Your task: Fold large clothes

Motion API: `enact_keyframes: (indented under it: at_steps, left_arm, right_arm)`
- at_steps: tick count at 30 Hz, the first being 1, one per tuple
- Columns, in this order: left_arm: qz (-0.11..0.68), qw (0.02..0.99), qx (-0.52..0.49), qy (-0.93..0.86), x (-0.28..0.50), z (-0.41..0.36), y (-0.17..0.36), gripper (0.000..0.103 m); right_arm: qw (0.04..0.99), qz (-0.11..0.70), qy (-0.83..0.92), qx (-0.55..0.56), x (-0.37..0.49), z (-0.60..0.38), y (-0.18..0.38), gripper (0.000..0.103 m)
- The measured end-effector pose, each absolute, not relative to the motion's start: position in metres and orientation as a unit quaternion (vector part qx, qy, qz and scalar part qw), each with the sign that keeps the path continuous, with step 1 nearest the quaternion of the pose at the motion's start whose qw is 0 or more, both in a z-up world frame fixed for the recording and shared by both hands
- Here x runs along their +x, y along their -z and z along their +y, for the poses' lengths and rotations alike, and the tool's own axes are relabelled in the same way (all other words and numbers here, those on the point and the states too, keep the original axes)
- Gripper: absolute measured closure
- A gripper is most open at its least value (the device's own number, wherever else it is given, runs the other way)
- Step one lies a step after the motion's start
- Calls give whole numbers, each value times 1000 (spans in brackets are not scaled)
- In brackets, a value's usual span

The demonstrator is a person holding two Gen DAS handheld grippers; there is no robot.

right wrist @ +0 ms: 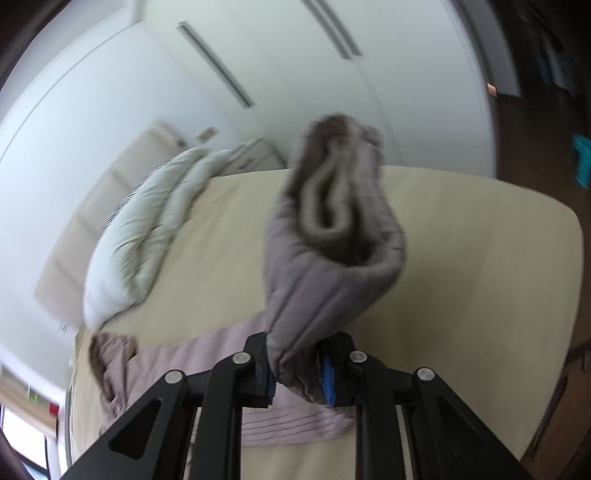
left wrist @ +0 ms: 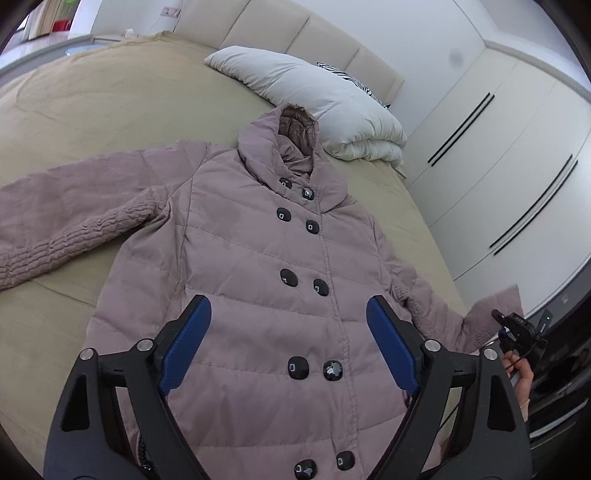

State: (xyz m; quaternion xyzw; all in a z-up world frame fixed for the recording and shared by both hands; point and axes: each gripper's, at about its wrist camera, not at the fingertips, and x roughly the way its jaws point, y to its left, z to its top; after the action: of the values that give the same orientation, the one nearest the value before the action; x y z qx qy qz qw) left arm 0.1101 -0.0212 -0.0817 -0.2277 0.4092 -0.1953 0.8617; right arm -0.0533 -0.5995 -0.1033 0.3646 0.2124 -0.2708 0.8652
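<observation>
A mauve quilted coat [left wrist: 258, 258] with dark buttons lies face up on the beige bed [left wrist: 92, 110], hood toward the headboard. Its one sleeve [left wrist: 55, 232] stretches out to the left. My left gripper [left wrist: 288, 343] is open and empty, hovering above the coat's lower front. My right gripper [right wrist: 299, 369] is shut on the other sleeve's cuff end [right wrist: 325, 229] and holds it lifted above the bed; the cuff opening faces the camera. The right gripper also shows in the left wrist view [left wrist: 517, 325] at the bed's right edge.
A folded white duvet [left wrist: 325, 99] and a striped pillow [left wrist: 351, 79] lie by the padded headboard [left wrist: 295, 33]. White wardrobe doors [left wrist: 498, 147] stand close along the bed's right side. Dark floor [right wrist: 546, 147] lies beyond the bed's foot.
</observation>
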Motion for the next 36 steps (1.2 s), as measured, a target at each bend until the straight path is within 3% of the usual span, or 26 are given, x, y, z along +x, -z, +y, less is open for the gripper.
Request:
enact_keyframes:
  at_steps: [3,6,9,11,13,17,20,26,27,28,30,36]
  left_arm:
    - [407,851,-267,199,118,-5,90,23]
    - [410,842,-288,199,123,12,99,23]
    - [422,831,-303,199,129,25,113,22]
    - [436,817,-320,200,135,31,125,22]
    - [448,806,-330,204,142,31,136,21]
    - [462,794,-322,228,166,5,144,21]
    - [479,787,-288,263,192,-45,149,20]
    - [526,779,-234,248,244,-122,177,21]
    - [523,784,-227,248,249,-127,176,26]
    - [527,781,-224,249,253,-132,176,47]
    - [545,776,-211,239,261,-142,181,72]
    - [535,791,-158,250,255,-162,168,89]
  right_arm:
    - [914,223,140,309,6,-516,72,81]
    - [922,267,32,280,63,-428,78,79]
    - [910,320,-11,262,106,-356,111,65]
    - [899,350,-25,262,129,-321,139,38]
    - [885,369,-39,282,136,-302,163,23]
    - [882,359,-49,300,101,-299,167,19]
    - [887,320,-38,331,66,-307,159,8]
    - [850,302,-5,431,24,-376,182,7]
    - [842,303,0,446,18,-388,188,7]
    - [837,302,2,457,15,-397,194,8]
    - [831,293,1,472,14,-410,203,8]
    - [827,280,-12,487,18,-419,212,8]
